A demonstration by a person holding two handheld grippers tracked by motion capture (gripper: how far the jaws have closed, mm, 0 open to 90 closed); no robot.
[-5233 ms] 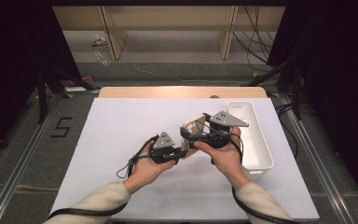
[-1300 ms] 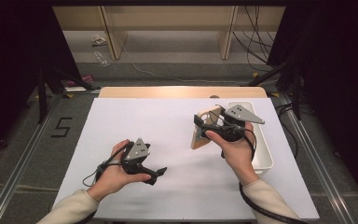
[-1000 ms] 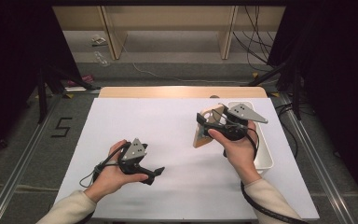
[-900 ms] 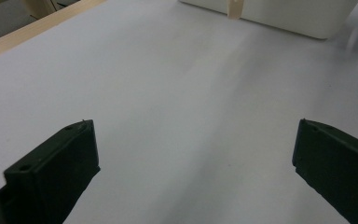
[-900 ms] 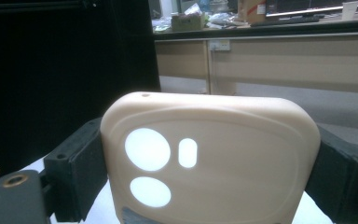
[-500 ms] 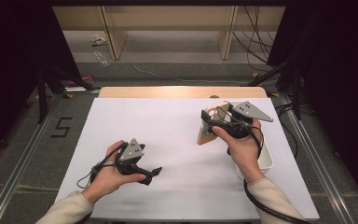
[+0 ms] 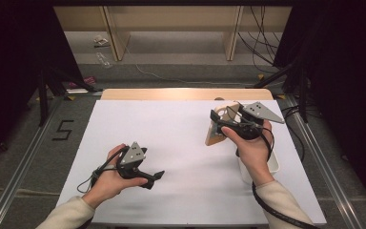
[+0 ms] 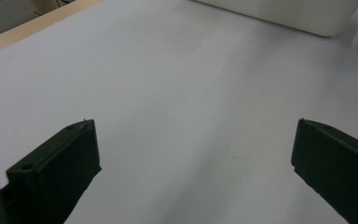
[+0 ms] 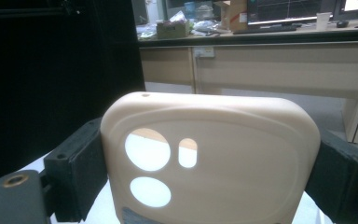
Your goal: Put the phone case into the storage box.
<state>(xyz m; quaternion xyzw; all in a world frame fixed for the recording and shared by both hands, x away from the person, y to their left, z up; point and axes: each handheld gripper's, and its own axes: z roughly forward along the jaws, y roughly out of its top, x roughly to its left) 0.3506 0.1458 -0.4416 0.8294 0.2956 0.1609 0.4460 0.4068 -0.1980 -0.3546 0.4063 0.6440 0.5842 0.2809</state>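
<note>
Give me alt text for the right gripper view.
A beige phone case with three camera cutouts is clamped upright between the right gripper's two black jaws. Behind it stand a wooden desk and a dark curtain.

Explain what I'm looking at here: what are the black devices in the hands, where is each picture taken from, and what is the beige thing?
A person sits at a table covered in white and holds a hand-operated two-jaw tool in each hand. The high view looks down from above. The other two come from small cameras riding on each tool, looking along its black jaws. The left gripper rests low over the table, jaws wide apart with nothing between them. The right gripper is raised and clamps a beige phone case by its two long edges; the camera cutouts show clearly in the right gripper view. A white tray stands at the table's right side, under the right hand.
</note>
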